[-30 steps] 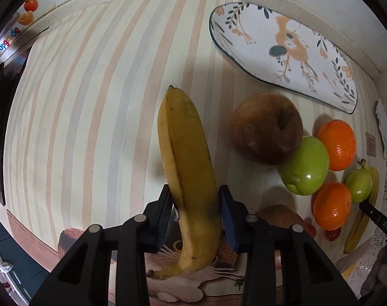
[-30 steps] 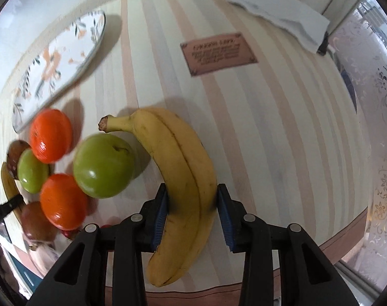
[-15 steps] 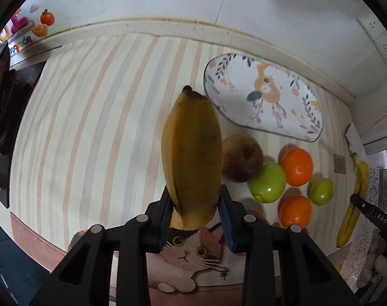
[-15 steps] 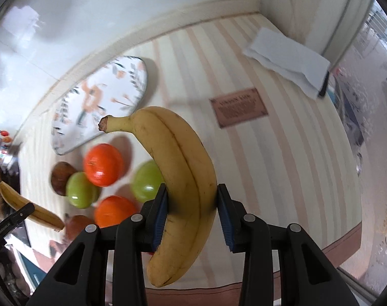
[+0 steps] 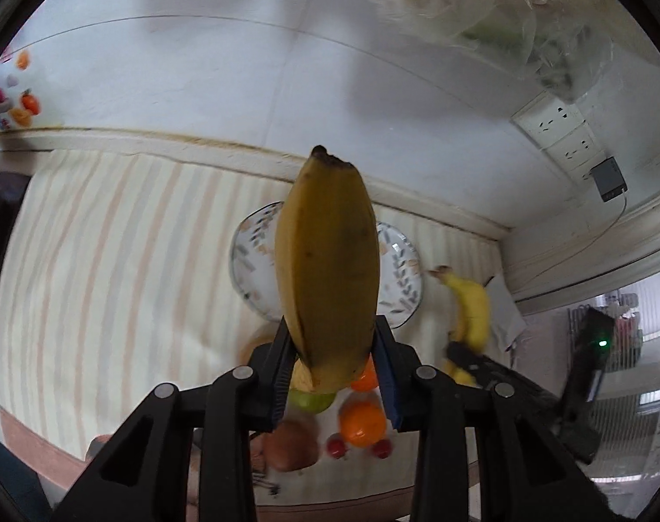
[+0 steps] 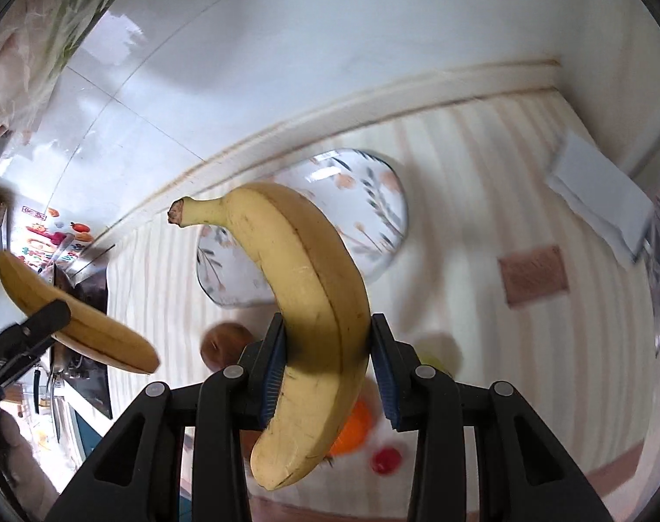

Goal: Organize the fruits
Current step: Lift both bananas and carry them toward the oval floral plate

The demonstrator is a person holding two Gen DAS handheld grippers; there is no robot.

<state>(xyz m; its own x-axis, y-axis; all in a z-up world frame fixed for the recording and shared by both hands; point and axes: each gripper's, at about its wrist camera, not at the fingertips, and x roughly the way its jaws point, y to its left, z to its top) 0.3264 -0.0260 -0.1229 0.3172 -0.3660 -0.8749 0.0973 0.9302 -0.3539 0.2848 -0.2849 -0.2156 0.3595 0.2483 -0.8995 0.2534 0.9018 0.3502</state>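
Note:
My left gripper (image 5: 335,363) is shut on a dark yellow banana (image 5: 328,261) and holds it high above the striped counter. My right gripper (image 6: 328,363) is shut on a paler yellow banana (image 6: 304,287), also lifted. Each sees the other: the right one's banana (image 5: 471,309) in the left wrist view, the left one's banana (image 6: 69,313) in the right wrist view. The floral plate (image 5: 399,269) (image 6: 373,200) lies below, near the wall. Below the grippers lie oranges (image 5: 361,424) (image 6: 351,428), a green apple (image 5: 310,400) and a brown fruit (image 5: 291,446) (image 6: 225,341).
Small red fruits (image 5: 336,446) (image 6: 386,461) lie near the counter's front edge. A brown label (image 6: 532,274) and folded white paper (image 6: 599,200) lie to the right. A wall socket (image 5: 560,130) and hanging plastic bag (image 5: 504,8) are above.
Both grippers have risen well above the counter, each carrying its banana. The fruit pile and plate now look smaller and farther below.

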